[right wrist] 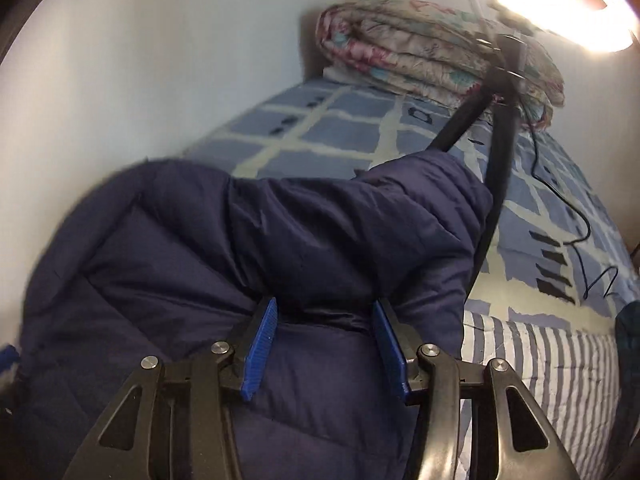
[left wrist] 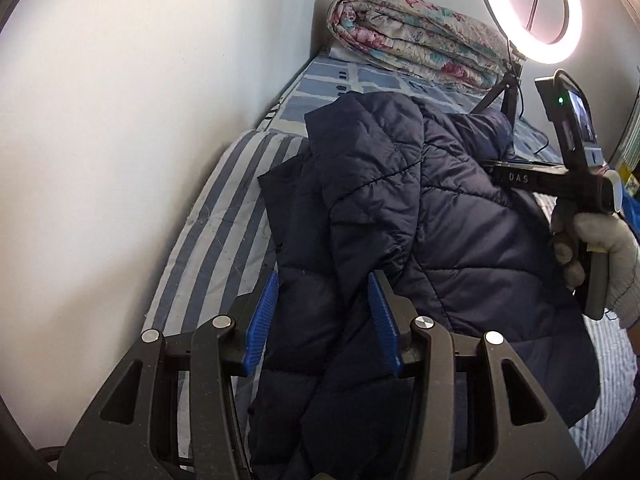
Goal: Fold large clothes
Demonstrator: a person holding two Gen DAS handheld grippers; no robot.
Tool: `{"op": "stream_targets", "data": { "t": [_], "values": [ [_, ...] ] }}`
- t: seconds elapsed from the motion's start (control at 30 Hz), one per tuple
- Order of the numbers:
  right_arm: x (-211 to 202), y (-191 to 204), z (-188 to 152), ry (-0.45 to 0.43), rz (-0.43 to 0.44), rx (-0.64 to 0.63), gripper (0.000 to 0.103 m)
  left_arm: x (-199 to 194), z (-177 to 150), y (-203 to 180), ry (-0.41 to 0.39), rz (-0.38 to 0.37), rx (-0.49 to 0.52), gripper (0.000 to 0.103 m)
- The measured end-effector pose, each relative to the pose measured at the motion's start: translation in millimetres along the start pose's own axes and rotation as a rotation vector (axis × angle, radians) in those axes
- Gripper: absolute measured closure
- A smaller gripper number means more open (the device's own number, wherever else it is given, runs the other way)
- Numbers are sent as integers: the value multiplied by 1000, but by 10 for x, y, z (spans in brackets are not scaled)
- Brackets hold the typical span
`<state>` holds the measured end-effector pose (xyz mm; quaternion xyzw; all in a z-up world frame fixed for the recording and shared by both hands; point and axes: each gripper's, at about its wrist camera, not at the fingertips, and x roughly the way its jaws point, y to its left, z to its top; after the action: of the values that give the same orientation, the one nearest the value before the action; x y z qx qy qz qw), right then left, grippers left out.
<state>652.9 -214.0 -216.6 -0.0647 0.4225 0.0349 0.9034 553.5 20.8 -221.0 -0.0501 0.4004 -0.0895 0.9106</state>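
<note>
Left gripper (left wrist: 323, 322): spread, nothing pinched, above the jacket.
Right gripper (right wrist: 325, 350): spread, jacket fabric bunched at its tips; grip unclear.
Jacket (left wrist: 400, 208): navy quilted, crumpled mid-bed beside the wall-side edge.
Bed (left wrist: 208, 216): striped near, checked beyond.
Quilt (left wrist: 416, 36): folded at the far end.

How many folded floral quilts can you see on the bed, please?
1: the folded floral quilt lies at the bed's far end, by the wall. Others may be hidden.
</note>
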Motion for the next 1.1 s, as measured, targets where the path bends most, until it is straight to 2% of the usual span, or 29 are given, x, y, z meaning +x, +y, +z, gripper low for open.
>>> {"op": "stream_targets", "data": {
  "t": [0.07, 0.1, 0.13, 0.23, 0.33, 0.43, 0.5, 0.63, 0.73, 0.83, 0.93, 1.07, 1.1],
  "values": [
    [-76, 22, 16, 4, -16, -24, 52, -46, 21, 58, 15, -65, -32, 45],
    [-202, -17, -2, -9, 16, -10, 48, -80, 28, 88, 23, -96, -49, 29],
    [-285, -62, -27, -21, 42, 5, 41, -111, 34, 116, 28, -120, -65, 23],
    [-717, -321, -259, -62, 143, 93, 30, -224, 40, 181, 54, -184, -99, 23],
    [-1008, -563, -589, -46, 291, 171, 17, -232, 94, 267, 99, -242, -163, 23],
    [-1138, -751, -934, -5, 415, 238, 15, -167, 150, 360, 154, -291, -219, 22],
    [-1151, -824, -1138, 24, 460, 268, 13, -103, 175, 415, 195, -336, -254, 22],
    [-1067, -877, -1486, 85, 516, 286, 13, 70, 218, 520, 244, -356, -303, 22],
    [-935, -902, -1610, 119, 568, 317, 13, 220, 231, 553, 282, -346, -307, 22],
    [-788, -881, -1713, 140, 655, 368, 13, 341, 216, 577, 308, -335, -304, 22],
    [-687, -804, -1748, 133, 741, 387, 15, 455, 193, 616, 327, -364, -327, 22],
    [-618, -661, -1738, 130, 771, 380, 26, 531, 150, 664, 312, -392, -371, 24],
    [-598, -635, -1734, 135, 792, 387, 32, 538, 133, 651, 307, -398, -371, 33]
  ]
}}
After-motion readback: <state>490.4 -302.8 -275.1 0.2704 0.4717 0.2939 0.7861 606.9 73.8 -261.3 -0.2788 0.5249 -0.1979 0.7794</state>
